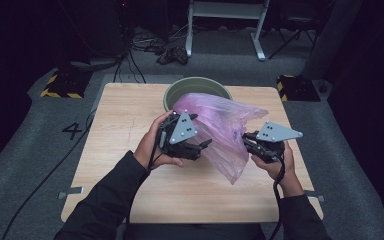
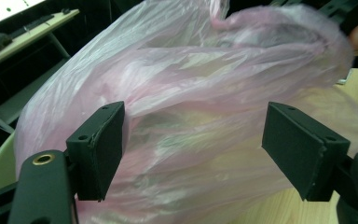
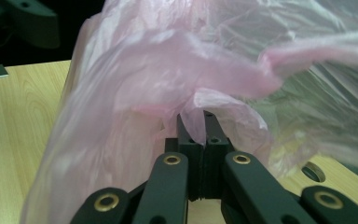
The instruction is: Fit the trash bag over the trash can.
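Note:
A thin pink plastic bag [image 1: 225,132] hangs over the wooden table [image 1: 130,125], between my two grippers and partly in front of a green bucket [image 1: 180,90]. My right gripper [image 1: 247,137] is shut on a fold of the bag's edge [image 3: 200,112], with its two jaws pressed together. To the bag's left, my left gripper [image 1: 205,144] stands open. Its pads [image 2: 100,149] are wide apart and the bag [image 2: 191,121] billows in front of them and between them; the left pad lies against the film.
The green bucket stands at the table's far edge, behind the bag. Beyond the table are cables on the floor, a white desk frame [image 1: 225,20] and yellow-black striped bases [image 1: 60,85] at both far corners. The near half of the table [image 1: 190,195] is bare wood.

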